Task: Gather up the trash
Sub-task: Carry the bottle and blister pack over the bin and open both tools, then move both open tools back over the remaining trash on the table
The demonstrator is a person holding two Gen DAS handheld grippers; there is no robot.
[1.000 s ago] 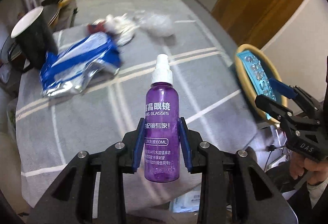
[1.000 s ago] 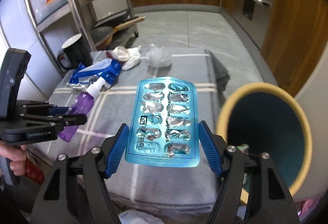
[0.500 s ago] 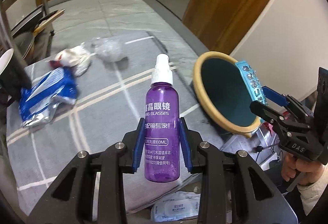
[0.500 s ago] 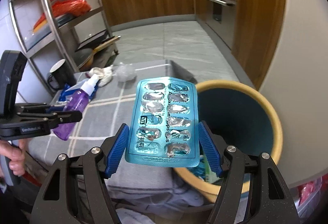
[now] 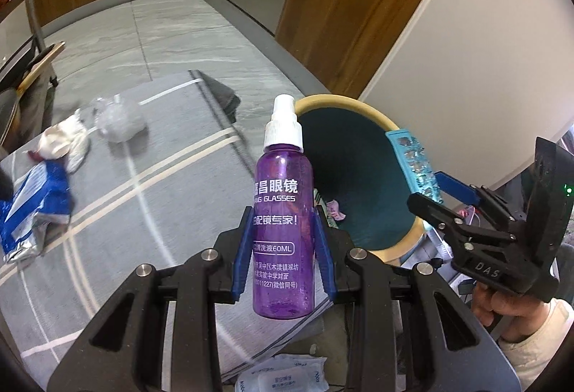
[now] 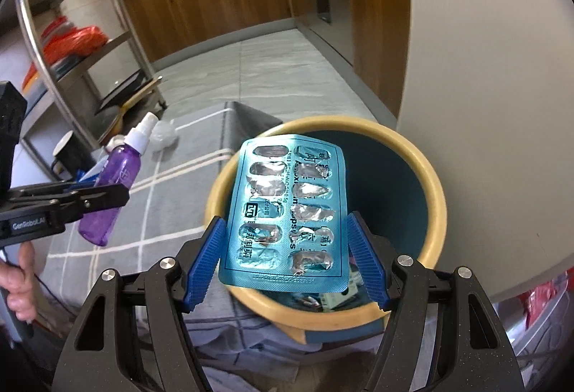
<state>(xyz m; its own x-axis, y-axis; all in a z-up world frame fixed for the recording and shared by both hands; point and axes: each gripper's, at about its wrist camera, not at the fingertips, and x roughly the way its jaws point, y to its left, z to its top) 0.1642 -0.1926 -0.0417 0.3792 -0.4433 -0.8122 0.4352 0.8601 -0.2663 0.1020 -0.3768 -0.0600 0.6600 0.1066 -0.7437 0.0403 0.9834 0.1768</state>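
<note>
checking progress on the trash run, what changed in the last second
Both grippers swung from over the table toward the bin: the blister pack now hangs over its mouth, the purple spray bottle beside its rim. Both grips unchanged; the remaining trash stays on the table.

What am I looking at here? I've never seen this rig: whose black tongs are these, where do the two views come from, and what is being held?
No robot: a person holds hand-operated tongs in each hand, each with a camera looking along its fingers. In the left view, the left tongs grip a purple spray bottle. In the right view, the right tongs grip an emptied blue blister pack over the yellow-rimmed bin. On the grey tablecloth lie a blue wrapper, white tissue and crumpled clear plastic.
</note>
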